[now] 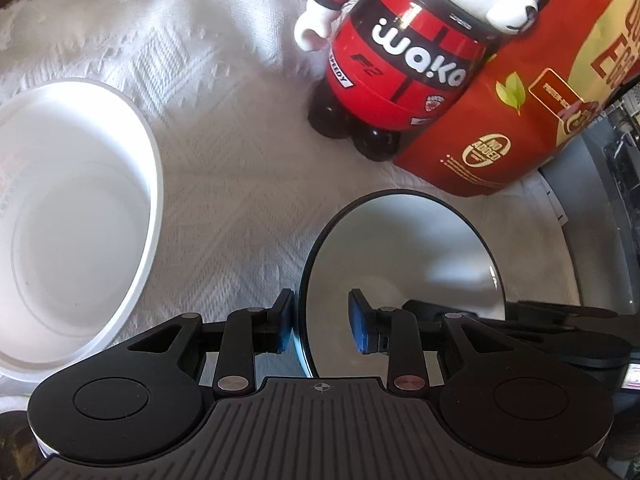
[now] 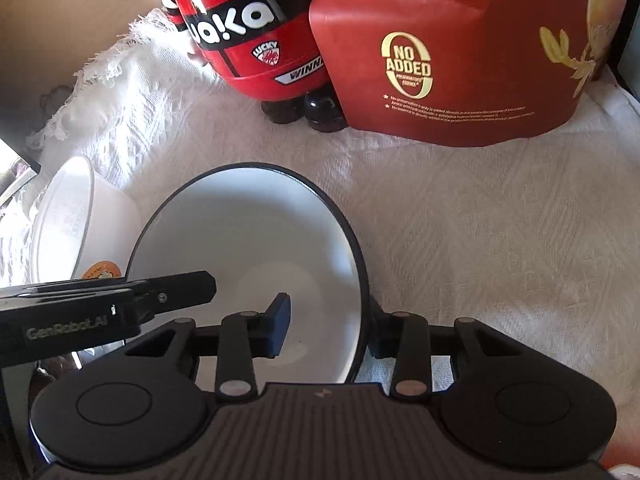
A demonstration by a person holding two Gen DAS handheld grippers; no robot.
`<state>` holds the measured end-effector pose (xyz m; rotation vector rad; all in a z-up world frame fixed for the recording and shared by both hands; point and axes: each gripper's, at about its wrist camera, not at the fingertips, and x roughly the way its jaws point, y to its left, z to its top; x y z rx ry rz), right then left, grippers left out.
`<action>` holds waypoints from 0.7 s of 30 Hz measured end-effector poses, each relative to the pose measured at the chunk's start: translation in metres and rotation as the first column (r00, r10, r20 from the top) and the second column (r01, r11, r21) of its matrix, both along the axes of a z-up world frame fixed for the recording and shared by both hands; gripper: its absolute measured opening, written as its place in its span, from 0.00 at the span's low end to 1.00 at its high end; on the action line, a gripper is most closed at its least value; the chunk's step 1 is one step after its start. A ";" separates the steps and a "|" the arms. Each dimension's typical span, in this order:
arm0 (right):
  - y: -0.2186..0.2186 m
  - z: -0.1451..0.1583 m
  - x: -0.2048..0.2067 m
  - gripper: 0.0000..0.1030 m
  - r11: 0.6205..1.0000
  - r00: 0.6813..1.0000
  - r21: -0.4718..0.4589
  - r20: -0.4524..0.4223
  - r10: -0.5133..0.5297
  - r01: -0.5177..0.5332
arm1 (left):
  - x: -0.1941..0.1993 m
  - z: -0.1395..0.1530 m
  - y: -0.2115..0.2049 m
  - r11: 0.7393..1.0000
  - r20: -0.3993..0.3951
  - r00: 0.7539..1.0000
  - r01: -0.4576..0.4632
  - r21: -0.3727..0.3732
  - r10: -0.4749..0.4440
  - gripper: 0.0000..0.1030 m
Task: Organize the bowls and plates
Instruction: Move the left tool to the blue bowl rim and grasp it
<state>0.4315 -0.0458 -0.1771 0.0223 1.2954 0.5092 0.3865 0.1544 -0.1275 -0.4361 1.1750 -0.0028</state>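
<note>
We see a white enamel bowl with a thin black rim (image 2: 256, 240) resting on the counter, which is covered by a white woven cloth with a fringed edge (image 2: 460, 240). Both grippers straddle its rim from opposite sides. The left gripper (image 1: 320, 326) has one blue-padded finger outside the wall and one inside, with a visible gap at the inner pad, so its fingers stand apart around the rim. The right gripper (image 2: 324, 330) has one finger inside the bowl and the other behind the wall; we cannot tell whether it is clamped. A plain white plastic bowl (image 1: 76, 224) sits well to the left of the enamel one. Behind both stand a red and black figurine-shaped container (image 1: 400, 60) and a red carton with gold print (image 2: 460, 60), touching each other.
</note>
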 end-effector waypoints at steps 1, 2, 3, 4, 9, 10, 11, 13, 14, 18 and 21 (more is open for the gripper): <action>-0.001 0.002 -0.002 0.36 1.000 1.000 0.002 0.008 0.001 -0.001 | 0.001 0.001 -0.002 1.000 -0.001 1.000 0.007 0.003 -0.007 0.31; -0.003 0.005 -0.001 0.36 1.000 1.000 0.001 0.018 0.001 -0.001 | 0.000 0.001 -0.005 1.000 -0.003 1.000 0.015 0.006 -0.015 0.31; -0.004 0.007 -0.002 0.36 1.000 1.000 -0.002 0.031 0.002 -0.002 | 0.001 0.000 -0.006 1.000 -0.005 1.000 0.021 0.006 -0.021 0.31; -0.005 0.010 -0.003 0.36 1.000 0.999 -0.005 0.044 0.001 -0.001 | 0.002 -0.001 -0.008 1.000 -0.008 1.000 0.026 0.003 -0.026 0.31; -0.013 0.016 -0.002 0.36 1.000 0.998 -0.011 0.052 -0.026 0.026 | 0.008 -0.006 -0.010 0.999 -0.017 0.999 0.035 -0.006 -0.035 0.31; -0.014 0.016 -0.002 0.36 1.000 0.998 -0.010 0.051 -0.029 0.030 | 0.010 -0.009 -0.009 0.999 -0.024 0.999 0.034 -0.014 -0.035 0.30; -0.014 0.016 -0.002 0.36 0.999 0.998 -0.011 0.050 -0.031 0.031 | 0.012 -0.012 -0.008 0.999 -0.032 0.999 0.033 -0.024 -0.033 0.30; -0.013 0.015 -0.001 0.38 0.999 0.998 -0.013 0.046 -0.033 0.034 | 0.015 -0.016 -0.007 0.999 -0.046 0.998 0.031 -0.039 -0.033 0.30; -0.013 0.013 0.000 0.38 0.999 0.999 -0.013 0.040 -0.033 0.033 | 0.016 -0.017 -0.007 0.999 -0.051 0.998 0.032 -0.041 -0.035 0.30; -0.010 0.001 0.005 0.38 0.999 0.999 -0.012 -0.001 -0.039 0.039 | 0.021 -0.023 -0.007 0.998 -0.068 0.997 0.041 -0.049 -0.044 0.30; -0.008 -0.005 0.008 0.40 0.999 0.999 -0.008 -0.019 -0.039 0.038 | 0.024 -0.029 -0.007 0.997 -0.093 0.995 0.031 -0.068 -0.038 0.29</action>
